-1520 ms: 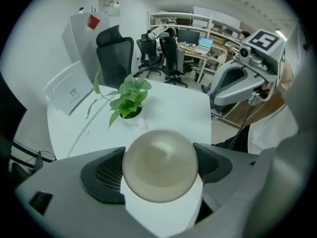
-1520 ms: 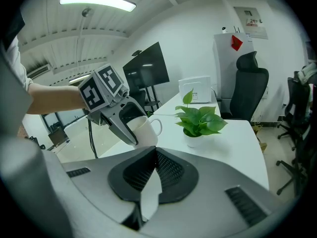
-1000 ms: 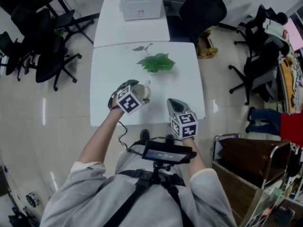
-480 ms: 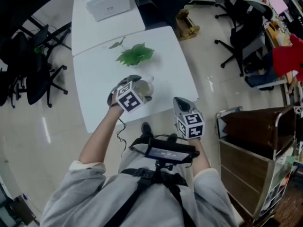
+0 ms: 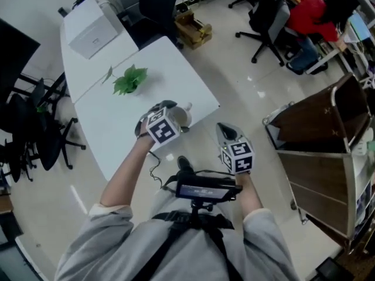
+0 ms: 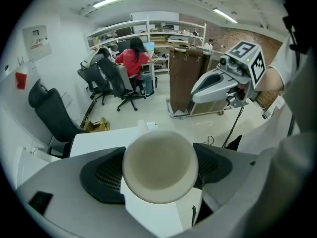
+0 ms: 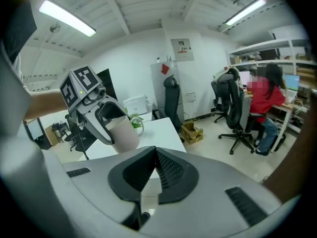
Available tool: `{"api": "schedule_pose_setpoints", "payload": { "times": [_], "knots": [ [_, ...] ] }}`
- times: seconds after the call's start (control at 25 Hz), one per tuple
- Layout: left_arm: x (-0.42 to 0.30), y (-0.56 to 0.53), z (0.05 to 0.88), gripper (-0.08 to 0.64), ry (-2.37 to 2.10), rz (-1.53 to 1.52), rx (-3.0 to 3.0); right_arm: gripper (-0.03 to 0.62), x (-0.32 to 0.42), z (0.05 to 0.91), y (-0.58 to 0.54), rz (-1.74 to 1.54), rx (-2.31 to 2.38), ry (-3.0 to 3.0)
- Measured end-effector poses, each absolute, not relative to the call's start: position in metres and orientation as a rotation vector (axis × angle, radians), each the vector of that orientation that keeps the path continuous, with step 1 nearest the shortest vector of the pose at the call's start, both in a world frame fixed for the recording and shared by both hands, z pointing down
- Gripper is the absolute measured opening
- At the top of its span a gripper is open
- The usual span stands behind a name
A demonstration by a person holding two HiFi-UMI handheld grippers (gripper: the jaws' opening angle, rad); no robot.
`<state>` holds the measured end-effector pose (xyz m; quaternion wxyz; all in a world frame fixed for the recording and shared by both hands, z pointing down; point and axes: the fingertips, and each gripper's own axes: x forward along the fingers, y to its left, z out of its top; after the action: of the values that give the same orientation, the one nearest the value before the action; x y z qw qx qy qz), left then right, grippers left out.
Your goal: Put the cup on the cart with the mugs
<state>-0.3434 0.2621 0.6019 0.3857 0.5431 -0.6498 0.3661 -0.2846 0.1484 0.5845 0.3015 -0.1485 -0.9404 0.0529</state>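
Over the white table [image 5: 167, 69], the left gripper [image 5: 166, 111] clamps the cup [image 6: 159, 163] between its pads; the right gripper [image 7: 155, 158] sits closed.

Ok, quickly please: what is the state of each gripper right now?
Left gripper: closed on the cup.
Right gripper: closed, holding nothing.

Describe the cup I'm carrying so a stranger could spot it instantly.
Find the white table in the office; over its near edge, the left gripper grips the cup between its jaws. It is a plain off-white mug, empty and mouth up, the only cup in view, unlike the green leafy plant farther along the table.
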Motion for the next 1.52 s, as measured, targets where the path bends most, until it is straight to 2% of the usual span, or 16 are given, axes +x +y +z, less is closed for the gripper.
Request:
{"api": "schedule_pose_setpoints", "payload": {
  "times": [0.72,1.08,1.52],
  "knots": [
    [-0.159,0.003,0.605,0.430,-1.339,1.141,1.811,0.008,-0.066,0.587,-0.083,0.323,0.188,-2.561],
    [-0.060,-0.132,0.579,0.430,-1.170,1.289,2.075,0.008,0.058,0.572,-0.194,0.410,0.581,-2.542],
    [0.039,-0.230,0.545,0.430,-0.684,1.489,2.402,0.008,0.146,0.532,-0.266,0.458,1.024,-2.489]
  ]
}}
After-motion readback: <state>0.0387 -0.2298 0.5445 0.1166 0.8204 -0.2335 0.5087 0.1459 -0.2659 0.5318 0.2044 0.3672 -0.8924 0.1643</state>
